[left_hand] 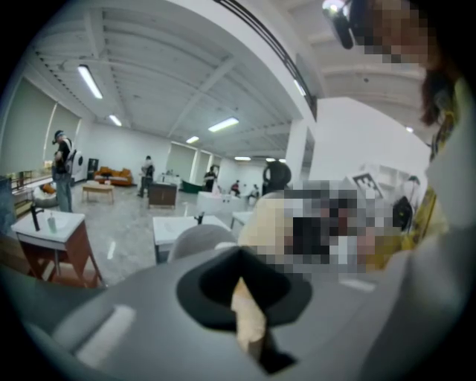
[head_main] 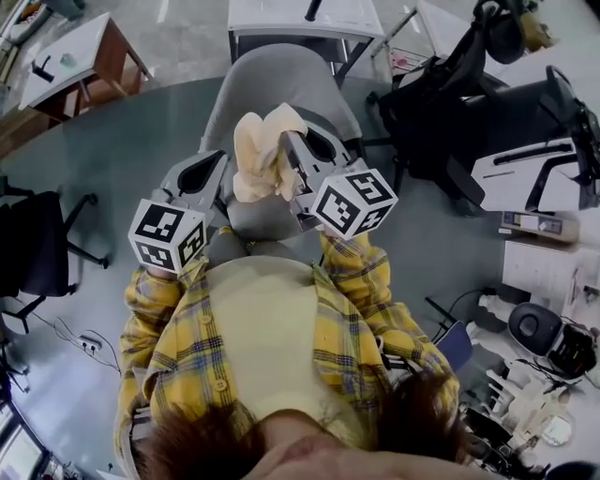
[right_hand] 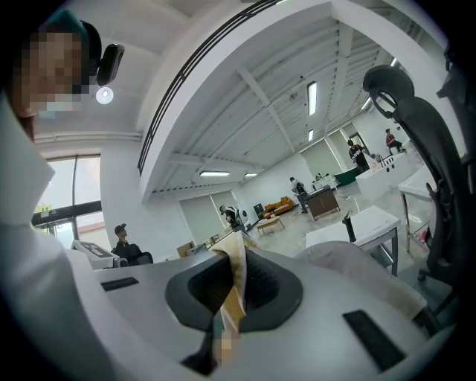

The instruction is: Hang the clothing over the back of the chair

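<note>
Left gripper (head_main: 217,169) and right gripper (head_main: 292,150) each pinch shut on the bunched pale-cream fabric garment (head_main: 261,155), held above the grey padded chair (head_main: 281,80) (its back bare), where such thin pinches might slip and drop it.

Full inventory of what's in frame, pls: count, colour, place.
clothing: 1, cream, bunched between both tools, over the grey chair
grey chair: 1, grey, straight ahead of the person
black office chairs: 2, black, far left and upper right
tables: 2, white tops, upper left and top centre
left tool: 1, grey, shut on clothing
right tool: 1, grey, shut on clothing
shirt sleeves: 2, yellow plaid, behind the tools
</note>
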Available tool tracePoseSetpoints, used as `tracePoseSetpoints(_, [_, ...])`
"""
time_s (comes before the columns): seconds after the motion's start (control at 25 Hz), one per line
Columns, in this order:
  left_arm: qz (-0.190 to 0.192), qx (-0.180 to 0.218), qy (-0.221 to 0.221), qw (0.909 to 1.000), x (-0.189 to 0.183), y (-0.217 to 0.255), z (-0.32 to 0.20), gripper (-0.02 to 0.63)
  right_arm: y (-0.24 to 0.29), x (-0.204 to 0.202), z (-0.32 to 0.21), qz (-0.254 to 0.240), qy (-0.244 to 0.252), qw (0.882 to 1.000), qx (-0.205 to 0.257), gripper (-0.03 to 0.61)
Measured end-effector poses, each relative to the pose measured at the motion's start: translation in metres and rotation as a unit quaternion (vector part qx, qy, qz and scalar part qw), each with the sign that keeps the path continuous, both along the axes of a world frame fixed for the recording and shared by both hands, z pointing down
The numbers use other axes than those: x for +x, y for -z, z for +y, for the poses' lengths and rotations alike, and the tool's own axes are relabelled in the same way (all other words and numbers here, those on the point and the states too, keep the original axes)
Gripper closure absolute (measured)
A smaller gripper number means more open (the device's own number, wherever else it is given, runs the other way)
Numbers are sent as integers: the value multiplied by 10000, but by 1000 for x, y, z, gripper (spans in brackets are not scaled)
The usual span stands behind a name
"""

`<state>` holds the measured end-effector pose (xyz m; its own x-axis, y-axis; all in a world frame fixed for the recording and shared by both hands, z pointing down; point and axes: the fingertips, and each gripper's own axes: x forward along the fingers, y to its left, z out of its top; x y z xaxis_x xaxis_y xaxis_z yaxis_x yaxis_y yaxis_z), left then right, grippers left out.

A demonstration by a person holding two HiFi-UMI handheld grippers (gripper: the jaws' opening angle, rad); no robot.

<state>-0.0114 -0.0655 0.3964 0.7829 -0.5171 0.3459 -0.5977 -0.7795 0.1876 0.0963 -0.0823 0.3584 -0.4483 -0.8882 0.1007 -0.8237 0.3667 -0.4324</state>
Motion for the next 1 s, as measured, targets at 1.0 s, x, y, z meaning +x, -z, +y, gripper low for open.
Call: tracePoseSetpoints(1.0, [294,-50,-751,9967,-18,5,-105,606,14,-19,-81,268,-813,9962,-164,561])
